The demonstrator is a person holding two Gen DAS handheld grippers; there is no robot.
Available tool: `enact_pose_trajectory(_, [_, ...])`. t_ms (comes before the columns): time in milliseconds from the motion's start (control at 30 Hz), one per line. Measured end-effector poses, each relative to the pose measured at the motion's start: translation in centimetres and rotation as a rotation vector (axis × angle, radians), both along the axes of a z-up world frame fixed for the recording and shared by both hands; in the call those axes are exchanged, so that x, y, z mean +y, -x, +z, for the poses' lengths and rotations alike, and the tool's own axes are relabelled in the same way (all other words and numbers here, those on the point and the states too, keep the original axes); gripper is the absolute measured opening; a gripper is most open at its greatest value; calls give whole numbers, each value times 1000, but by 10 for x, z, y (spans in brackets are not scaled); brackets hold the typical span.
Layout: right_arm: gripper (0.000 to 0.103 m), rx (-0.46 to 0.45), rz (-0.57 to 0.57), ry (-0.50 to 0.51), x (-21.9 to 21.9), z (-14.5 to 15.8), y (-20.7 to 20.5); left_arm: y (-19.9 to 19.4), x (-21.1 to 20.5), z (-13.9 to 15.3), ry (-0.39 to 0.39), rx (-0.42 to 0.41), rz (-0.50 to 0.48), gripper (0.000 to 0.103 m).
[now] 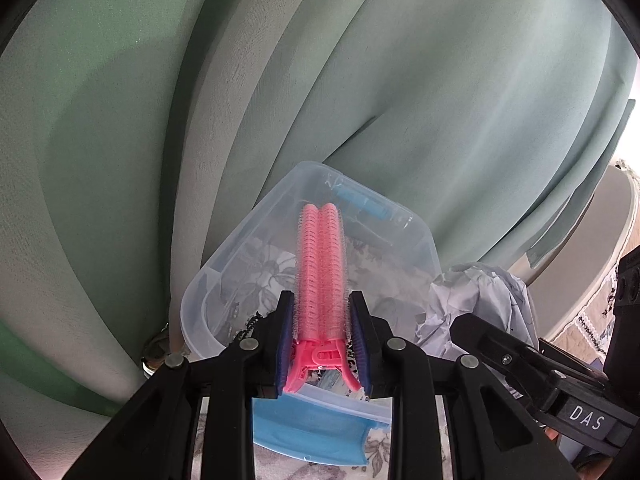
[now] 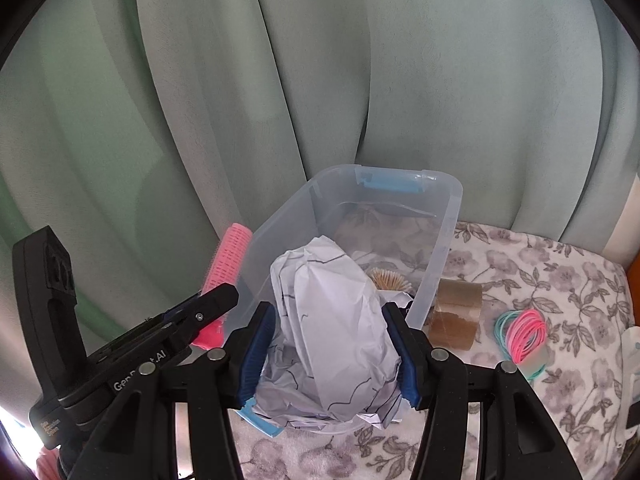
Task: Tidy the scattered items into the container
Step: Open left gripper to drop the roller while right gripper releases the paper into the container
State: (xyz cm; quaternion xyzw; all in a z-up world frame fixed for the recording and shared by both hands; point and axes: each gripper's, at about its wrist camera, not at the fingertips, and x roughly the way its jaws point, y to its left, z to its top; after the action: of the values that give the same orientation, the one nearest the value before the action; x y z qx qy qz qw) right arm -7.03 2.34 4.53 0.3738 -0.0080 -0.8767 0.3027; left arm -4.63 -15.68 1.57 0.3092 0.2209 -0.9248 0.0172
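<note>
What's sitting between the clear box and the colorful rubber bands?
A roll of brown tape, standing by the clear box, with the rubber bands further right. The right wrist view shows it.

Looks like a home: green curtains (image 2: 280, 100) hanging ahead of the gripper, floral cloth (image 2: 540, 280) spread underneath.

Soft, even daylight in both views, moderately bright, no hard shadows, only gentle shading in the folds of the curtain (image 1: 400, 80). Blown-out white glare at the right edge of the left wrist view and the lower left corner of the right wrist view. Fisheye bending curves everything toward black vignetted corners. Centre sharp; the pink roller clip (image 1: 320, 272) looks slightly hazy along its bristles
</note>
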Motion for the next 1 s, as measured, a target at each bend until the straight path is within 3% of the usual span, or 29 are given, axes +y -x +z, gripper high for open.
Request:
enact_pose_trajectory(700, [62, 9, 14, -22, -14, -2, 17, 6, 1, -4, 15, -30, 13, 28])
enact_pose_trajectory(833, [68, -14, 14, -7, -12, -3, 17, 5, 3, -1, 16, -21, 5, 42])
enact_pose_trajectory(1000, [76, -17, 18, -3, -10, -1, 14, 4, 5, 3, 19, -14, 1, 49])
